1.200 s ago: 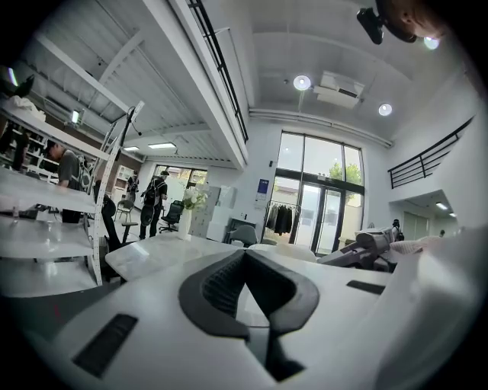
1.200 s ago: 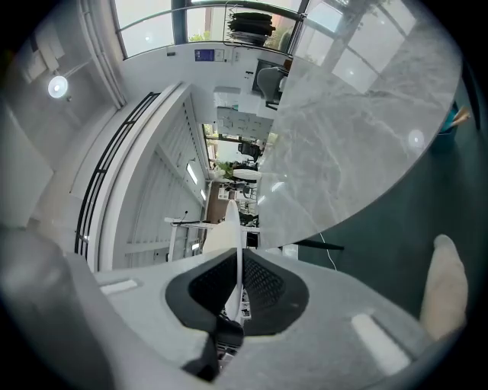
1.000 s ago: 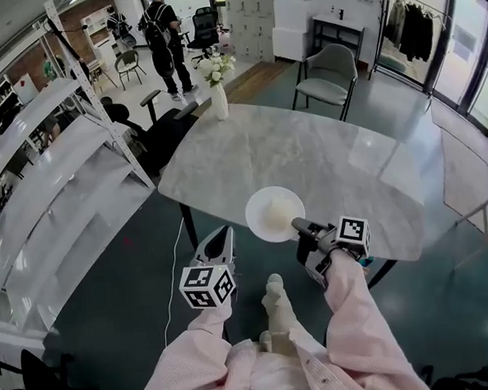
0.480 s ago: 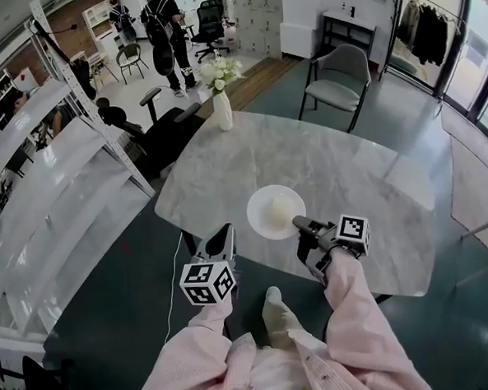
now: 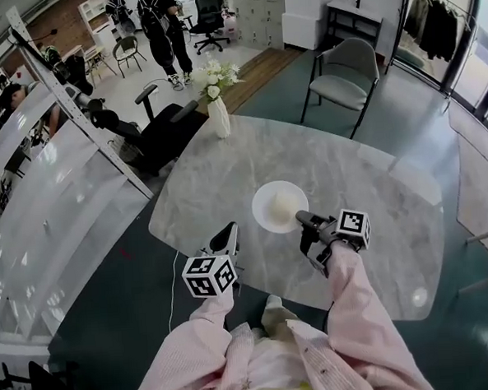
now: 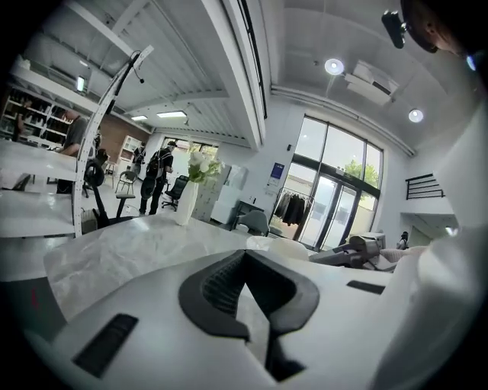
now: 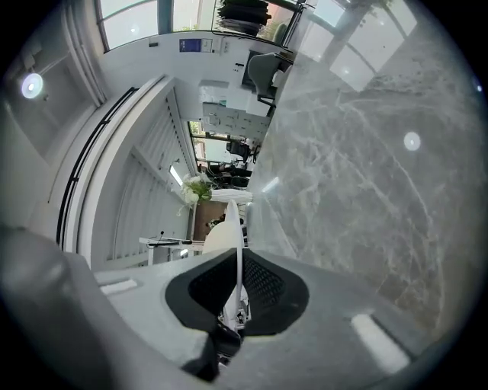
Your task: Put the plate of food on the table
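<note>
A round white plate (image 5: 279,206) with a pale mound of food on it hangs over the near part of the grey marble table (image 5: 366,174). My right gripper (image 5: 301,219) is shut on the plate's near right rim. In the right gripper view the plate (image 7: 233,228) shows edge-on between the two black pads. My left gripper (image 5: 230,230) is shut with nothing in it, just left of the plate at the table's near edge. From the left gripper view the plate (image 6: 284,247) lies ahead, with the right gripper (image 6: 352,251) beside it.
A white vase of flowers (image 5: 218,116) stands at the table's far left edge. A grey chair (image 5: 340,77) sits beyond the table and a black office chair (image 5: 153,130) to its left. White shelving (image 5: 55,202) runs along the left. People (image 5: 164,30) stand far back.
The table has come closer beneath me. The plate, gripped by the right gripper throughout, has moved from the table's near edge to farther in over the marble. The left gripper moved forward alongside.
</note>
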Available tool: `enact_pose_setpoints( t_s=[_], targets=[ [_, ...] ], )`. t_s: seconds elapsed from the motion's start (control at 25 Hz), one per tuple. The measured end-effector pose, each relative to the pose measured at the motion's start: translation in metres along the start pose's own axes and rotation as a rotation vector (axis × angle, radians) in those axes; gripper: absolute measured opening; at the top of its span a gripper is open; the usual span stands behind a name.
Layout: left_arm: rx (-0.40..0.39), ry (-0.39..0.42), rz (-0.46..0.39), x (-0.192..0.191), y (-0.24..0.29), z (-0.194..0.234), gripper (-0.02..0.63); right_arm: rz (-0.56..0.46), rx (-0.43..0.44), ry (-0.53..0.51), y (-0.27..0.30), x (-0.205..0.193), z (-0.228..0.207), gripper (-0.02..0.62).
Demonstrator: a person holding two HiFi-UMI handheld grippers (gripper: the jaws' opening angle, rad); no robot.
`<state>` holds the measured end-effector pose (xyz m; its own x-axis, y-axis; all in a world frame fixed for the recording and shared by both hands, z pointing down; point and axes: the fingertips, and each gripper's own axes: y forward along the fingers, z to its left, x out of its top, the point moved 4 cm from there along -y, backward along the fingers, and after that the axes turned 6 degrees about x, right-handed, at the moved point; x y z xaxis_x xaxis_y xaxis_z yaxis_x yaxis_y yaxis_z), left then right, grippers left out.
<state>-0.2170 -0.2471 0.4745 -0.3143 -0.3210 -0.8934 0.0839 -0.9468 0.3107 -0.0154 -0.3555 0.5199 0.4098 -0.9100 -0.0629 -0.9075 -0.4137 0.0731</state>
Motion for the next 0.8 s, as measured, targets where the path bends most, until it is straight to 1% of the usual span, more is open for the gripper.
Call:
enact_pose_setpoints(
  t_s=[0.12, 0.28, 0.44, 0.52, 0.68, 0.8],
  targets=[
    [0.012, -0.030, 0.042, -0.011, 0.010, 0.003, -0.009, -0.006, -0.013, 0.018, 0.004, 0.009, -0.011, 0.015],
    [0.032, -0.054, 0.090, -0.016, 0.035, 0.021, -0.009, -0.008, -0.034, 0.050, 0.028, 0.018, -0.027, 0.015],
    [0.040, -0.084, 0.158, -0.032, 0.057, 0.029, -0.009, -0.006, -0.035, 0.027, 0.043, 0.032, -0.046, 0.015],
    [0.048, -0.097, 0.192, -0.039, 0.065, 0.033, -0.009, -0.016, -0.043, 0.036, 0.048, 0.036, -0.053, 0.015],
    [0.059, -0.133, 0.242, -0.052, 0.086, 0.044, -0.009, -0.023, -0.096, 0.079, 0.059, 0.042, -0.071, 0.015],
    [0.056, -0.146, 0.271, -0.061, 0.100, 0.051, -0.009, -0.023, -0.128, 0.086, 0.067, 0.046, -0.084, 0.015]
  ],
)
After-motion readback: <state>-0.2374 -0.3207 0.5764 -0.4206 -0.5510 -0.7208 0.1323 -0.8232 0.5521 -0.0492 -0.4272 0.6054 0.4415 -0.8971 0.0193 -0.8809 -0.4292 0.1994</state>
